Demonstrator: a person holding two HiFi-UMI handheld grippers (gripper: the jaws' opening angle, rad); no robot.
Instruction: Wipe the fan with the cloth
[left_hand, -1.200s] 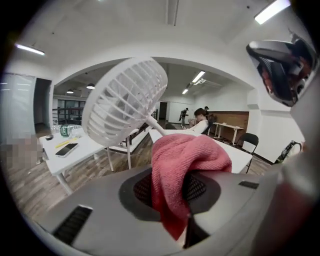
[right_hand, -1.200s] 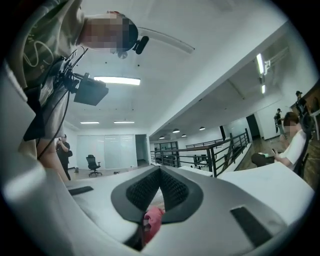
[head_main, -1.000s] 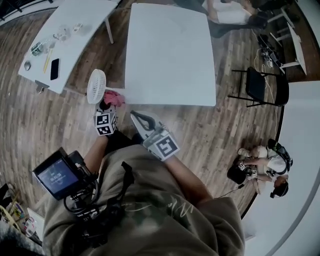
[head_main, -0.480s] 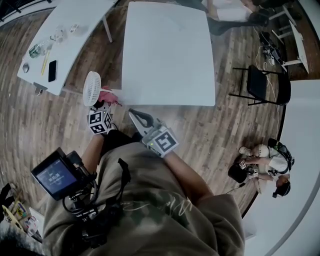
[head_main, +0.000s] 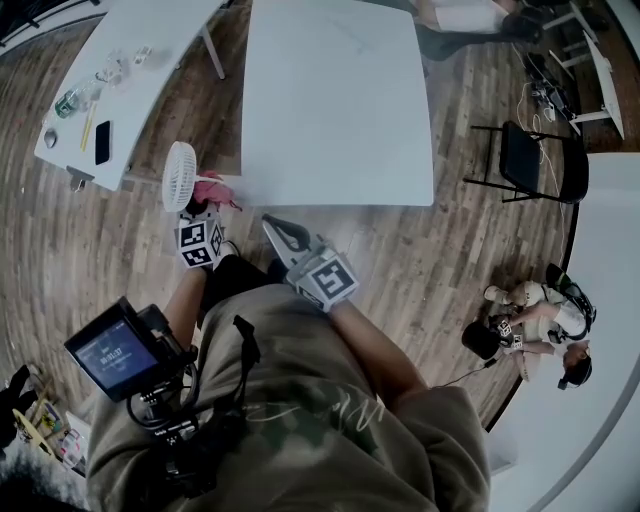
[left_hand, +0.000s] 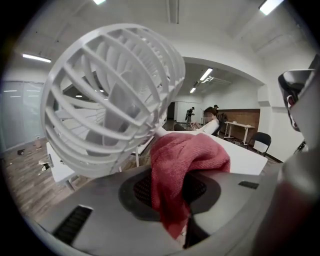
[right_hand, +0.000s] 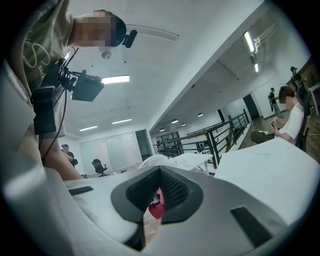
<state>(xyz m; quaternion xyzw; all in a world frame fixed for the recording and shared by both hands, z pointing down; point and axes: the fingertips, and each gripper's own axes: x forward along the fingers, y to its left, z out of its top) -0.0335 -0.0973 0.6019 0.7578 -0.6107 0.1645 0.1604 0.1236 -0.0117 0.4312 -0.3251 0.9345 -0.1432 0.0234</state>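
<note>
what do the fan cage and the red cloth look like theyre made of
The fan cage looks like moulded white plastic with a smooth, slightly satin finish: thin even ribs, rounded edges and soft highlights. The cloth looks like a soft knitted or woven fabric, red-pink and matte: a fine textured weave shows, and it hangs in limp folds. The fibre itself can't be told.

The left gripper (head_main: 203, 213) sits a little further toward the left of the head view than a second ago. Its marker cube (head_main: 199, 243) now shows two faces where one filled it before. The fan (head_main: 180, 175), just ahead of its jaws, sits further left with it. The cloth (head_main: 218, 190) at those jaws now shows as a narrower pink patch, closer to the fan's grille. The right gripper (head_main: 275, 228) now stands slightly farther from the left jaws.
</note>
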